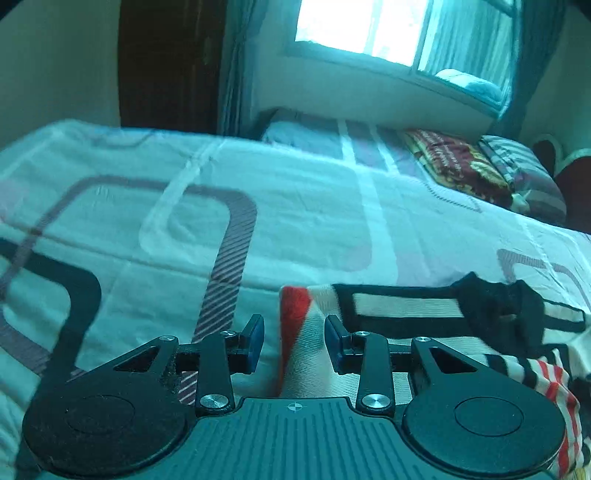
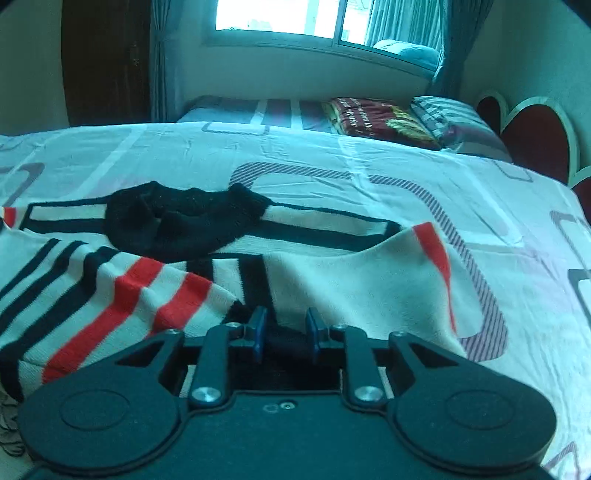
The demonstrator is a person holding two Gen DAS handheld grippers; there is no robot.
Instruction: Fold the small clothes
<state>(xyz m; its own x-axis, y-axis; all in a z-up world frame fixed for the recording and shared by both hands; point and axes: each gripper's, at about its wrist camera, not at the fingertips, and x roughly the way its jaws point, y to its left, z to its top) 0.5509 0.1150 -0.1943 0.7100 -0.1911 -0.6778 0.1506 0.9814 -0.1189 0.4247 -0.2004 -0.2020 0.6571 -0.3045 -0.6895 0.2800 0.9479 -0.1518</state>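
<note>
A small cream knit sweater point(image 2: 332, 273) with red and black stripes and a black collar point(image 2: 184, 218) lies on the bed. In the right wrist view my right gripper point(image 2: 283, 332) has its fingers around a black cuff or hem of the sweater; the jaws stand a little apart with the black fabric bunched between them. In the left wrist view my left gripper point(image 1: 294, 341) is open over the sweater's left edge point(image 1: 295, 325), with cloth lying between the fingers but not pinched. The collar also shows in the left wrist view point(image 1: 506, 314).
The bed sheet point(image 2: 369, 184) is white with rounded purple and black line patterns. A folded dark red blanket point(image 2: 376, 118) and a striped pillow point(image 2: 450, 118) lie at the far end. A red heart-shaped headboard point(image 2: 532, 136) stands at right, below a window point(image 2: 288, 18).
</note>
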